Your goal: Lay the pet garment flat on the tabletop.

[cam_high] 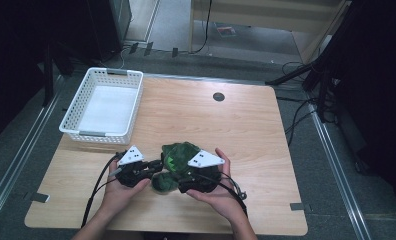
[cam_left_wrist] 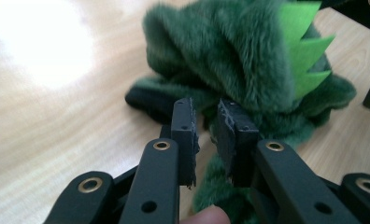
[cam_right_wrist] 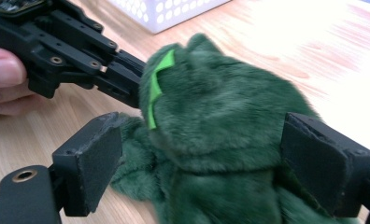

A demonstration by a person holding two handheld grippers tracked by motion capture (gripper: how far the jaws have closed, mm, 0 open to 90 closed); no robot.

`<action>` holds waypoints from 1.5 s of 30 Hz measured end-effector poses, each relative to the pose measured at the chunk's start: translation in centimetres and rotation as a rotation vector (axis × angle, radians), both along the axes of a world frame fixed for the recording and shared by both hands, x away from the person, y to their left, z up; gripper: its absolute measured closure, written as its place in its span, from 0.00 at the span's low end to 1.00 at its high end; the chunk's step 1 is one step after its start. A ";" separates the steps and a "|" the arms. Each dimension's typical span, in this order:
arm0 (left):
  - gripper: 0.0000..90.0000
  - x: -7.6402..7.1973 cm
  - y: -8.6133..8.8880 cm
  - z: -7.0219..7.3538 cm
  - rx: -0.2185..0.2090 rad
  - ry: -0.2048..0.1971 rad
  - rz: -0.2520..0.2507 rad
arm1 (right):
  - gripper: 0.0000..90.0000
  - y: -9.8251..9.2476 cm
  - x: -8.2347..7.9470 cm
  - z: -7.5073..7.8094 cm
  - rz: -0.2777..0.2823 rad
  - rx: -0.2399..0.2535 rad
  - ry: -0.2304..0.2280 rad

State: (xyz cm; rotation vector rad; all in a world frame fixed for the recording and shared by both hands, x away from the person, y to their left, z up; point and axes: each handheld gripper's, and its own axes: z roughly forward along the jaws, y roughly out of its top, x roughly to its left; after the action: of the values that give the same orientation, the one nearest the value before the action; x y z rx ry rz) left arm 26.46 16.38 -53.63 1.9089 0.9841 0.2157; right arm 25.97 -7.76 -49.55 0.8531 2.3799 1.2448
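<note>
- A green plush toy point(cam_high: 175, 159) with bright green felt spikes point(cam_left_wrist: 307, 51) lies on the wooden table point(cam_high: 246, 125), near the front edge and about midway between the two side edges.
- The person's hands come in from the front edge, one gripper on each side of the toy.
- The left gripper point(cam_left_wrist: 205, 135) is nearly pressed together; its jaws stand a narrow slit apart, and some green fur sits right at that gap. From the left gripper view I can't say for sure that the fur is truly pinched.
- The right gripper point(cam_right_wrist: 202, 163) is spread wide, its two pads flanking the toy's bulky body without squeezing it.
- A white plastic basket point(cam_high: 73, 112) stands at the far left corner of the table, well apart from the toy, and looks empty.
- My reading: this is the grasping step, with the toy still resting on the wood.
- The next move probably calls for the right gripper's jaws to press into the fur for a firm hold before any lift toward the basket; soft plush may slip otherwise.
</note>
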 end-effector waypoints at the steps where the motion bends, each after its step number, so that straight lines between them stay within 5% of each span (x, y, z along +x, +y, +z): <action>1: 0.83 0.0 0.1 -0.2 -0.003 0.018 -0.005 | 0.16 0.3 0.0 -0.2 0.001 -0.011 -0.011; 7: 0.59 -0.8 1.0 -0.8 -0.012 0.059 -0.049 | 0.24 0.6 0.6 -0.7 -0.065 -0.058 -0.023; 9: 0.52 -1.2 1.0 -1.2 -0.006 0.071 -0.068 | 0.38 0.4 1.1 -1.1 -0.099 -0.075 -0.029; 10: 0.52 -1.4 0.8 -1.2 -0.007 0.060 -0.089 | 0.38 0.4 1.1 -1.1 -0.099 -0.075 -0.029; 12: 0.57 -2.1 -0.1 -1.1 0.022 0.015 -0.132 | 0.61 -0.1 1.6 -1.0 -0.133 -0.044 -0.015; 18: 0.82 -2.5 -1.1 -1.4 0.083 0.009 -0.169 | 0.90 -1.6 2.8 0.9 -0.147 0.089 -0.044; 23: 0.91 -2.3 -0.9 -1.5 0.078 0.041 -0.186 | 0.89 -2.5 5.0 2.5 -0.200 0.168 -0.056; 24: 0.92 -2.4 -0.9 -1.5 0.077 0.045 -0.196 | 0.81 -3.1 6.5 3.0 -0.270 0.206 -0.044; 25: 0.93 -2.4 -0.9 -1.5 0.077 0.045 -0.196 | 0.81 -3.1 6.5 3.0 -0.270 0.206 -0.044; 27: 0.93 -2.4 -0.9 -1.5 0.079 0.047 -0.206 | 0.63 -4.8 9.4 3.2 -0.466 0.225 -0.002; 29: 0.93 -2.4 -0.8 -1.5 0.080 0.049 -0.208 | 0.55 -5.8 9.9 3.4 -0.497 0.254 0.033; 32: 0.93 -2.3 -0.7 -1.5 0.073 0.051 -0.214 | 0.53 -6.2 9.2 3.4 -0.466 0.281 0.038; 34: 0.93 -2.2 -0.7 -1.5 0.069 0.059 -0.219 | 0.51 -5.4 7.5 2.1 -0.364 0.259 0.062; 35: 0.93 -2.2 -0.7 -1.5 0.069 0.059 -0.219 | 0.51 -5.4 7.5 2.1 -0.364 0.259 0.062; 37: 0.94 -2.3 -0.8 -1.5 0.076 0.056 -0.237 | 0.48 -4.1 5.9 0.3 -0.272 0.187 0.094; 38: 0.94 -2.3 -0.8 -1.5 0.076 0.056 -0.237 | 0.48 -4.1 5.9 0.3 -0.272 0.187 0.094; 39: 0.95 -2.3 -0.8 -1.5 0.080 0.056 -0.246 | 0.51 -3.5 5.1 -1.4 -0.260 0.116 0.095; 40: 0.95 -2.5 -0.8 -1.4 0.090 0.050 -0.273 | 0.56 -3.5 5.0 -2.1 -0.266 0.103 0.107; 43: 0.96 -2.6 -0.8 -1.4 0.106 0.045 -0.305 | 0.65 -3.9 4.8 -3.1 -0.286 0.092 0.148; 44: 0.96 -2.7 -0.5 -1.4 0.101 0.055 -0.350 | 0.79 -4.5 4.3 -3.7 -0.303 0.107 0.153; 45: 0.96 -2.7 -0.5 -1.4 0.101 0.055 -0.350 | 0.79 -4.5 4.3 -3.7 -0.303 0.107 0.153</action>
State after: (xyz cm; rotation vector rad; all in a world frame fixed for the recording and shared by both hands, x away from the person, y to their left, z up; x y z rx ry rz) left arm 23.81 15.89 -55.04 2.1525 0.6690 0.0088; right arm 30.25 -12.23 -53.22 1.3288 2.2021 1.2281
